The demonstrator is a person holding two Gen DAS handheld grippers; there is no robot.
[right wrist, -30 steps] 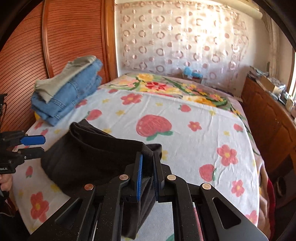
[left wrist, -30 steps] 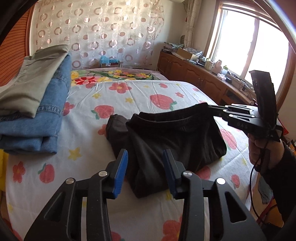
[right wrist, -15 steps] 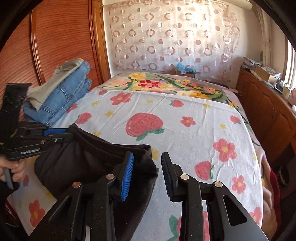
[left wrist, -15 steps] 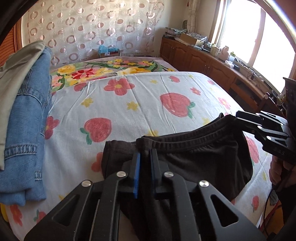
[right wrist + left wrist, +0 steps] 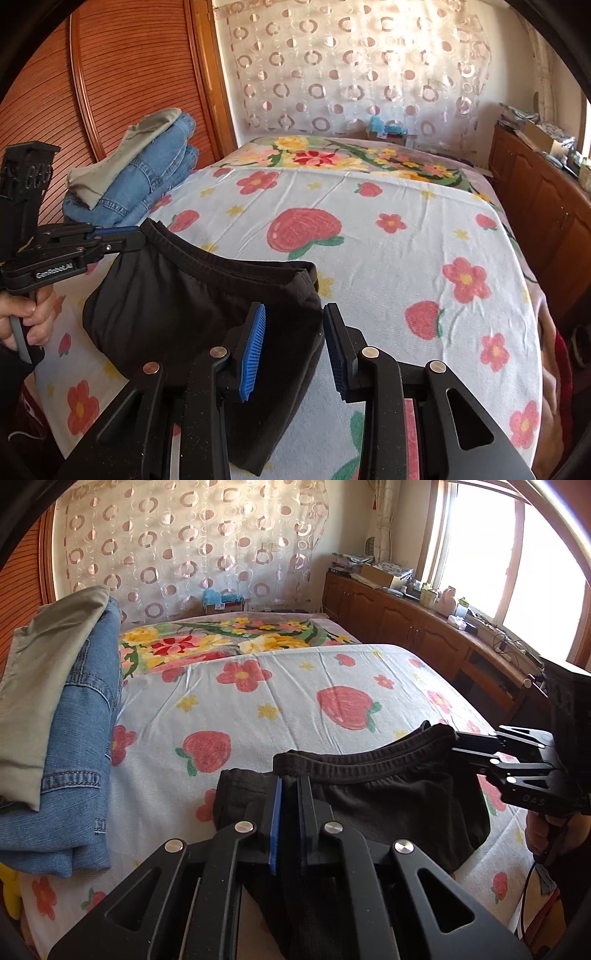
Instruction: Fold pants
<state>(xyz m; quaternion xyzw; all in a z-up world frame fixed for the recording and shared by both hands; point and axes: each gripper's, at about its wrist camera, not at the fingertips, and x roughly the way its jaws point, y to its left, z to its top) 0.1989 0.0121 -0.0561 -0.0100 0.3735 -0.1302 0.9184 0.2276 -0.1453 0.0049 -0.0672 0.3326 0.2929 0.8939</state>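
Black pants (image 5: 399, 797) lie folded in a bundle on the flowered bed sheet (image 5: 258, 709), waistband facing the far side. My left gripper (image 5: 290, 781) is shut on the waistband's left end; in the right wrist view the left gripper (image 5: 142, 236) holds that end raised. My right gripper (image 5: 293, 332) stands open, with the pants (image 5: 177, 306) corner lying loose between its blue pads (image 5: 253, 345), which do not press on it. In the left wrist view the right gripper (image 5: 458, 740) sits at the waistband's right end, held by a hand (image 5: 543, 830).
A stack of folded blue jeans (image 5: 74, 760) topped by khaki pants (image 5: 40, 672) rests on the bed's left side, against a wooden panel (image 5: 122, 85). Wooden cabinets (image 5: 424, 635) run along the window side. The sheet stretches bare beyond the pants.
The left gripper moved up to the pants and shut on the waistband's left end. The right gripper let go of the waistband and opened.
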